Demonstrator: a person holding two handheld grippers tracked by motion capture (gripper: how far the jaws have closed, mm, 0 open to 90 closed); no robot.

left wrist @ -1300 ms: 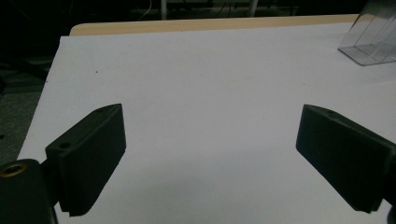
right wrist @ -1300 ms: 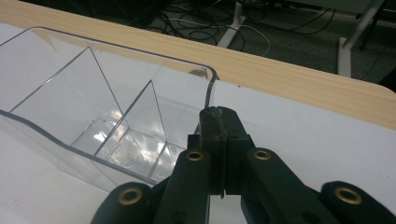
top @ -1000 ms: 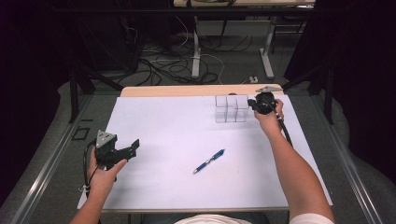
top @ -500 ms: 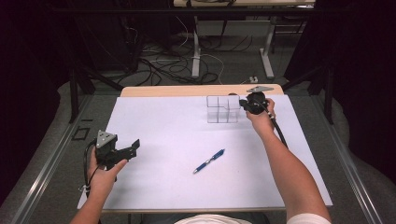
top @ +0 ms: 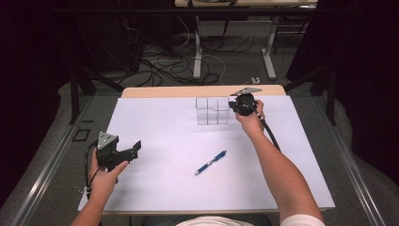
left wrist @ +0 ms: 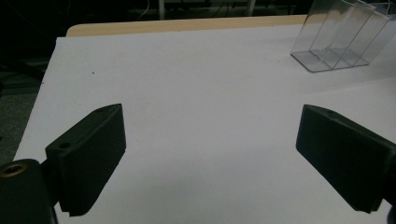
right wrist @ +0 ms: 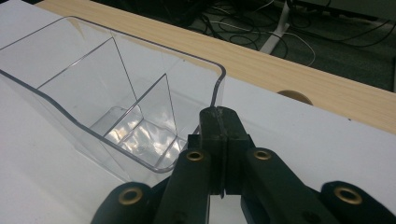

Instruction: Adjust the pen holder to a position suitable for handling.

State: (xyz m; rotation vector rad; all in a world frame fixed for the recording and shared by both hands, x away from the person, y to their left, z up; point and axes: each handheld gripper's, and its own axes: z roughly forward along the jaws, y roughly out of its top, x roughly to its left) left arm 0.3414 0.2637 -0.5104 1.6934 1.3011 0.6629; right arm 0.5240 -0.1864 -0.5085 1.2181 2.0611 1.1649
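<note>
A white sheet point(top: 164, 136) covered most of the wooden table point(top: 188, 91), whose bare edge showed along the far side. Toward the far side, a little right of centre, stood a clear plastic organizer point(top: 212, 110) with upright dividers forming several compartments, all of them holding nothing that could be made out. The right gripper point(top: 234, 104) was at the organizer's right end, and in the right gripper view its jaws were pressed together on the thin clear wall at the container's rounded corner point(right wrist: 218, 88), so the right gripper point(right wrist: 223, 119) was clamped on the organizer (the wall itself ran between the two black pads). A black cable point(top: 269, 132) trailed from it along the person's right forearm point(top: 282, 174). The left gripper point(top: 134, 149) was held above the near left part of the sheet, well apart from the organizer, with its jaws spread wide and nothing between them, as the left gripper view showed point(left wrist: 210, 154). A blue pen point(top: 211, 162) lay slantwise on the sheet nearer the person, between the two hands.
</note>
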